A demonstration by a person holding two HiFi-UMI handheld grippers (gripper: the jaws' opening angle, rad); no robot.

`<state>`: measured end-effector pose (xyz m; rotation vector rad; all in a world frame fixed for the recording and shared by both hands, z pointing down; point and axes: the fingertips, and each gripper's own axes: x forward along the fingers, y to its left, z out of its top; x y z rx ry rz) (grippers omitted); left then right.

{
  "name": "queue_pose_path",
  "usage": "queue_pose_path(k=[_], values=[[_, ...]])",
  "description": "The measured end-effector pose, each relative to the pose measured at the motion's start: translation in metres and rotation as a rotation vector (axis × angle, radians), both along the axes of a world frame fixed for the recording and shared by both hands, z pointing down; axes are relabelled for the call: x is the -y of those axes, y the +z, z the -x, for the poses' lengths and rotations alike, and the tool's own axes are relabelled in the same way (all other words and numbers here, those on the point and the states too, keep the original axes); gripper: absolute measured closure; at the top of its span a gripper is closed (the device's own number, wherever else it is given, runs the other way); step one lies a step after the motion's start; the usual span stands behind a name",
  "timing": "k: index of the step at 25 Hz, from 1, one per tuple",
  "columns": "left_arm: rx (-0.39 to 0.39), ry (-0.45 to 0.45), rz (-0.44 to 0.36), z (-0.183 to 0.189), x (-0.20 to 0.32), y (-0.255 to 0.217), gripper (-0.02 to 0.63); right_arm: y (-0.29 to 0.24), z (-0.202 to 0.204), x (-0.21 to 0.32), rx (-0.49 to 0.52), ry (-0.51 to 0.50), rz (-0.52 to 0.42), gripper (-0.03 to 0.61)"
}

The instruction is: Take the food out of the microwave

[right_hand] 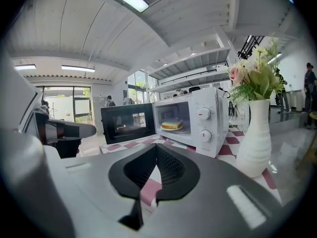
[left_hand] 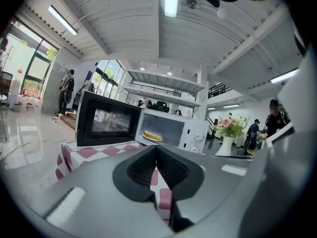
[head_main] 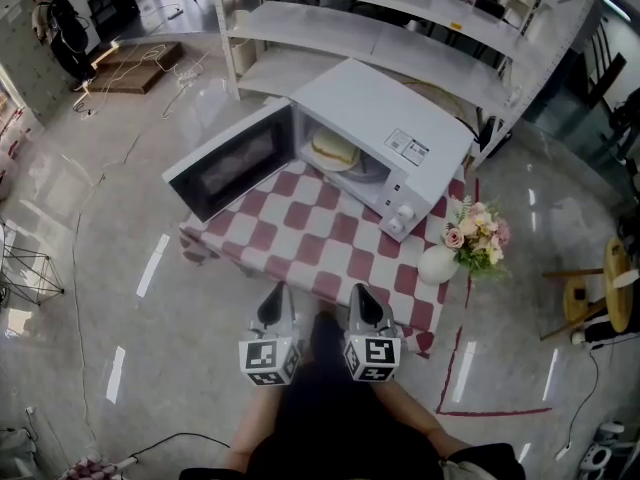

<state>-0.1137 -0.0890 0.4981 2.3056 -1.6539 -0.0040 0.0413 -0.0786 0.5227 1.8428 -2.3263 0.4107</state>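
A white microwave (head_main: 385,133) stands on a red-and-white checked table (head_main: 300,233) with its door (head_main: 235,158) swung wide to the left. Inside, a sandwich (head_main: 335,148) lies on a white plate. My left gripper (head_main: 277,293) and right gripper (head_main: 362,293) hover side by side at the table's near edge, well short of the microwave. Both are shut with nothing held. The left gripper view shows its shut tips (left_hand: 156,148) below the sandwich (left_hand: 152,135). In the right gripper view the shut tips (right_hand: 157,147) sit under the sandwich (right_hand: 172,125).
A white vase of flowers (head_main: 437,263) stands on the table's right corner, close to my right gripper and large in the right gripper view (right_hand: 253,138). White shelving (head_main: 400,28) rises behind the microwave. People stand far off at the left.
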Motion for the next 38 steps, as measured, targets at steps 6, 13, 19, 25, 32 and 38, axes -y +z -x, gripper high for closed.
queue_pose_path(k=[6, 13, 19, 25, 32, 38], values=[[0.0, 0.02, 0.002, -0.011, 0.019, 0.0, 0.604, -0.013, -0.012, 0.016, 0.021, 0.026, -0.024, 0.577], [-0.001, 0.028, 0.003, -0.016, 0.04, -0.001, 0.604, -0.02, -0.02, 0.039, 0.034, 0.039, -0.03, 0.577], [-0.007, 0.021, 0.012, -0.016, 0.058, 0.002, 0.604, -0.029, -0.021, 0.06, 0.065, 0.03, -0.027, 0.577], [-0.014, 0.029, 0.02, -0.022, 0.077, 0.003, 0.604, -0.041, -0.023, 0.083, 0.096, 0.024, -0.025, 0.577], [-0.024, 0.032, 0.04, -0.025, 0.102, 0.008, 0.604, -0.052, -0.028, 0.108, 0.11, 0.03, -0.024, 0.577], [-0.018, 0.037, 0.046, -0.03, 0.121, 0.008, 0.604, -0.055, -0.031, 0.128, 0.107, 0.025, -0.027, 0.577]])
